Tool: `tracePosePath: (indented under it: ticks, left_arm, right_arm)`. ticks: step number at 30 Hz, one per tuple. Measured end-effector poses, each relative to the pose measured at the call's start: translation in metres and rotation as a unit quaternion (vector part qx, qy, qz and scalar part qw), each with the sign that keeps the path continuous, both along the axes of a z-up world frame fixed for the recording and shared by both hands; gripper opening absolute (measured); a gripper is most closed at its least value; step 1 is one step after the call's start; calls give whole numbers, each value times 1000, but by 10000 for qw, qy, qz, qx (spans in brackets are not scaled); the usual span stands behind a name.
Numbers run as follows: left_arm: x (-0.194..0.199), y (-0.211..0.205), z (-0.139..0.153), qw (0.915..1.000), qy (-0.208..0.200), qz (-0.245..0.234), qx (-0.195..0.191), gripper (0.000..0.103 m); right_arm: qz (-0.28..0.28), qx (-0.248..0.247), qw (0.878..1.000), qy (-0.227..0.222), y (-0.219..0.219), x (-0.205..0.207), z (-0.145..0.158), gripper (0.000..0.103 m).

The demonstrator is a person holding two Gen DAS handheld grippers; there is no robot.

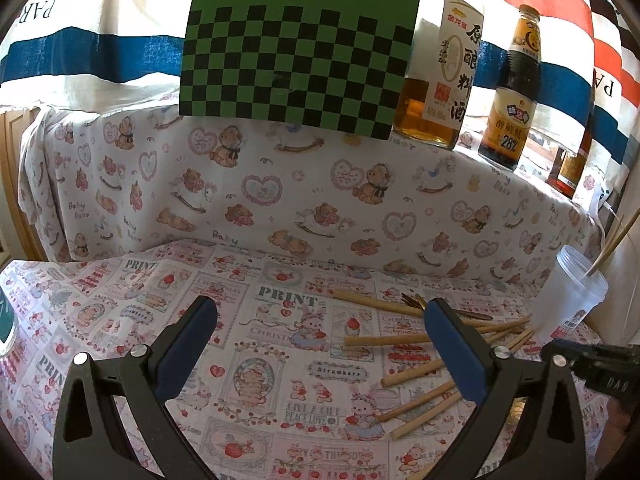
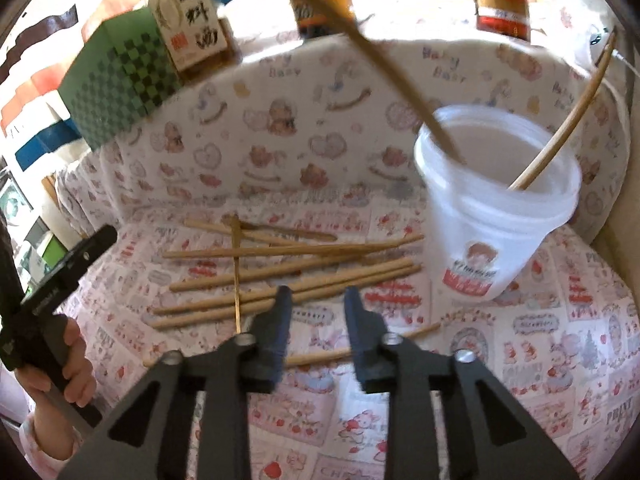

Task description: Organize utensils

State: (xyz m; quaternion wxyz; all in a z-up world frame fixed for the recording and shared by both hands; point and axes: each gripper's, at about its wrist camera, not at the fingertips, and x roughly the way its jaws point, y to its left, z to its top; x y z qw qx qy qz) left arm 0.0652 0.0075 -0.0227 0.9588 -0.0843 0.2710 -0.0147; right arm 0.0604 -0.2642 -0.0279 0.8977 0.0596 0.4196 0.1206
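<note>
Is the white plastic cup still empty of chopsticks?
No: in the right wrist view two chopsticks already stand in the white plastic cup, leaning on its rim.

Colours before you
Your chopsticks (image 2: 288,276) are tan; the cup (image 2: 496,216) frosted white; the board (image 1: 296,64) green-and-black checkered.

Seen inside a home, most likely a kitchen corner. Laid over the counter (image 1: 248,320) and draped up the ledge behind it: printed cloths with teddy bears, hearts and strawberries. Lined along that ledge: a cooking wine bottle (image 1: 440,76), a dark sauce bottle (image 1: 508,96) and a third bottle (image 1: 572,164). Hung behind: a red, white and blue striped cloth (image 1: 100,40). Scattered on the counter beside a plastic cup (image 2: 492,216): wooden chopsticks (image 2: 288,272).
</note>
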Motion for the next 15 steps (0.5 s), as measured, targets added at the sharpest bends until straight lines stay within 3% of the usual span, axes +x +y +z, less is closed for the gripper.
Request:
tracePosePath:
  ticks: [15]
  left_arm:
    - [0,-1,0,10000,-35,-32,73,103]
  right_arm:
    - [780,-675,9943,257,55,-11,-27,34]
